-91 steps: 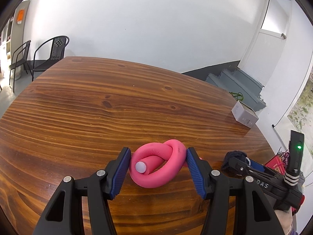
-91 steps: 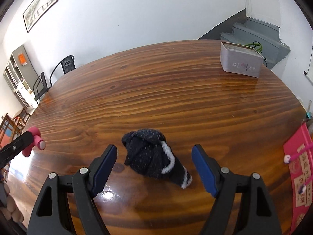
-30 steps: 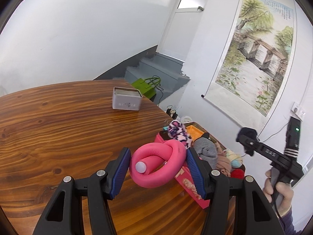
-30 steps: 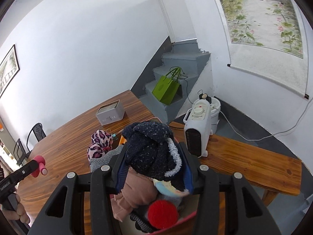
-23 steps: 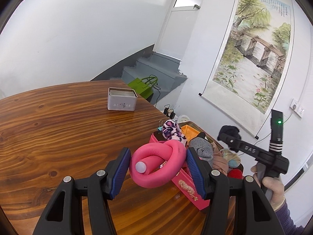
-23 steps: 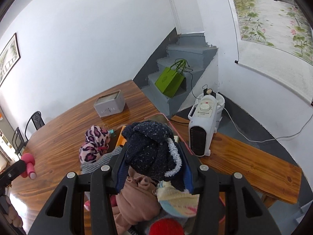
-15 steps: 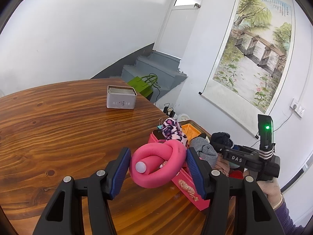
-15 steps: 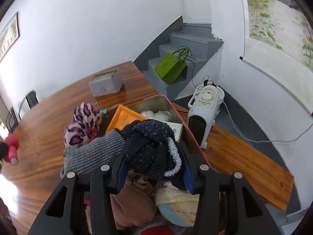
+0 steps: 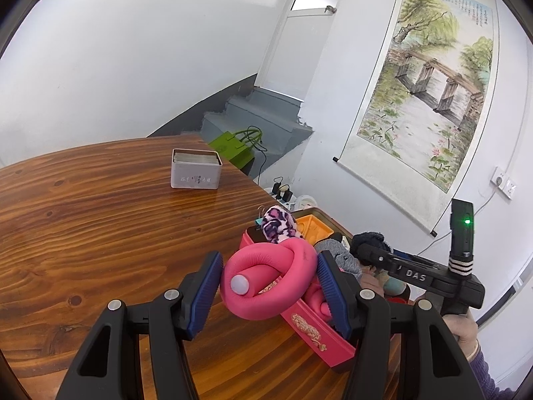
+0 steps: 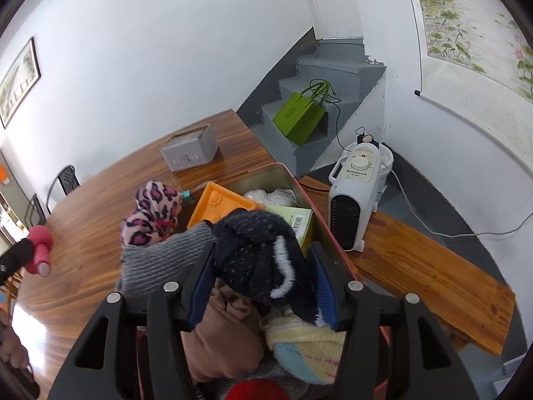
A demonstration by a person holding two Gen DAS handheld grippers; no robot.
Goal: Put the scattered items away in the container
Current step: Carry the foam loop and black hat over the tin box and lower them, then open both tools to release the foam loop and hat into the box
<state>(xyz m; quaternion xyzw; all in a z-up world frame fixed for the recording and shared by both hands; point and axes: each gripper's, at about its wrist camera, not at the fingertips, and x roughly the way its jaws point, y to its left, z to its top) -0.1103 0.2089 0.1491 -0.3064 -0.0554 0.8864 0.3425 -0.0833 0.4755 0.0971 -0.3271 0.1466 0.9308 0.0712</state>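
Note:
My left gripper (image 9: 269, 283) is shut on a knotted pink foam roller (image 9: 266, 270), held above the wooden table (image 9: 100, 233) just left of the pink tin container (image 9: 309, 330). My right gripper (image 10: 261, 276) hangs over the container (image 10: 319, 213), jaws opening. Between them a dark navy sock with white trim (image 10: 256, 250) rests on the heap of socks inside, and the pads no longer squeeze it. In the left wrist view the right gripper (image 9: 369, 253) reaches in from the right, with the navy sock (image 9: 368, 240) at its tip.
The container holds a leopard-print sock (image 10: 151, 213), a grey sock (image 10: 163, 256), an orange tray (image 10: 220, 206) and several other soft items. A grey tin (image 9: 196, 173) stands farther back. A white heater (image 10: 356, 196) sits on a wooden bench (image 10: 433, 276) beside the table's edge.
My right gripper came down over the container with the navy sock and its jaws spread apart. The left gripper kept still with the pink roller.

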